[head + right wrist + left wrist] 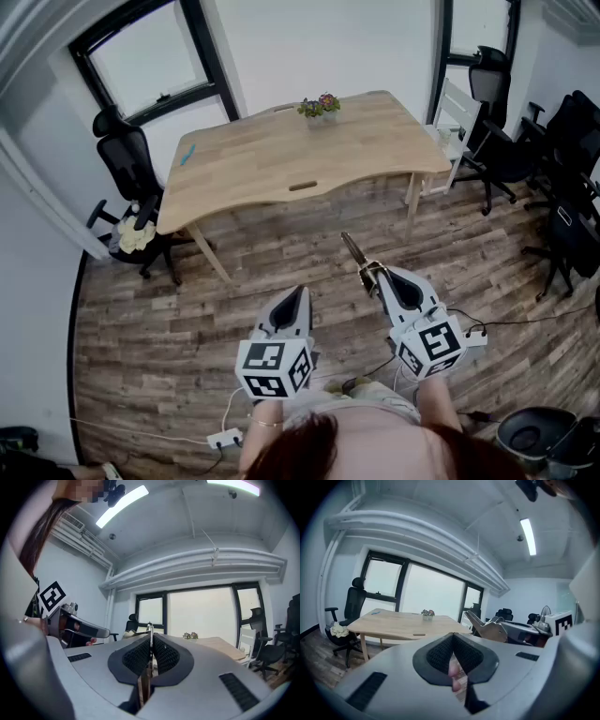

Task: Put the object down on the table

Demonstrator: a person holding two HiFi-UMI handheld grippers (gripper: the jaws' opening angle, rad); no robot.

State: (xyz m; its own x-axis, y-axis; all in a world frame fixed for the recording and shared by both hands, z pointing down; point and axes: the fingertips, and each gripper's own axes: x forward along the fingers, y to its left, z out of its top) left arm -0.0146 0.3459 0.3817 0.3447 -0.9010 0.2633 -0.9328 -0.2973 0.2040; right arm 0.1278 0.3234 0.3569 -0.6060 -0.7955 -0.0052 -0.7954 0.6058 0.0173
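My right claw (150,635) clamped on object (149,628); object held in air above plank floor (281,267), well short of desk (281,159), sticking out past claw tips toward it. My left claw (453,636) closed, tips meeting, nothing gripped, level beside right one. Desk pale wood; small flower pot (319,108) near far edge, teal item (187,155) at left end. Black office chair (131,164) left of desk, white chair (457,112) right. White walls, large windows. Object slim, flat: brown wooden-looking lower part, thin metal-coloured tip.

Plant (320,107) on table's (272,164) far edge, chair (127,161) at left, chairs (495,141) at right
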